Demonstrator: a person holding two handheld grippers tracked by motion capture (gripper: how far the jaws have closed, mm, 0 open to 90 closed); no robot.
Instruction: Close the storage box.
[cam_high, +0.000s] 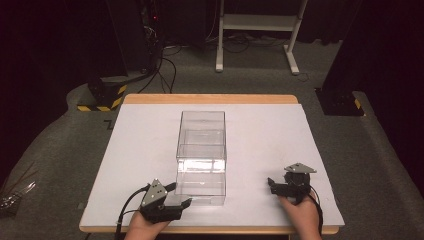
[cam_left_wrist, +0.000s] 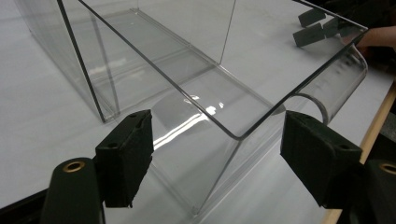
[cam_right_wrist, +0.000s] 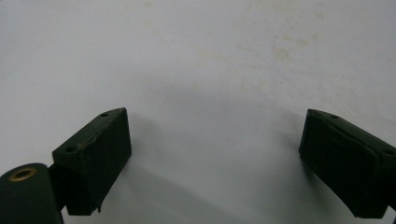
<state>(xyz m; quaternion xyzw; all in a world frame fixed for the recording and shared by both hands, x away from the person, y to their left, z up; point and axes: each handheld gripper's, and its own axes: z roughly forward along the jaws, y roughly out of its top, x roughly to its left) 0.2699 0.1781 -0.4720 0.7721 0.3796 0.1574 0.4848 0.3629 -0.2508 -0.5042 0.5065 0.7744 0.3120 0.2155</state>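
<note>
High view, box (cam_high: 201, 150): clear, centre of frame, long axis running up the picture, on the white mat (cam_high: 140, 150).
Left gripper (cam_high: 181, 194): lower left of centre, at the box's near left corner; jaws apart, corner between them, pads not pressing.
Right gripper (cam_high: 271, 184): lower right, well apart from the box; jaws wide, empty.
Table (cam_high: 210, 98): wooden edge around the mat.

White table (cam_high: 140, 150) (wood-edged) bears clear box (cam_high: 201, 150).
</note>
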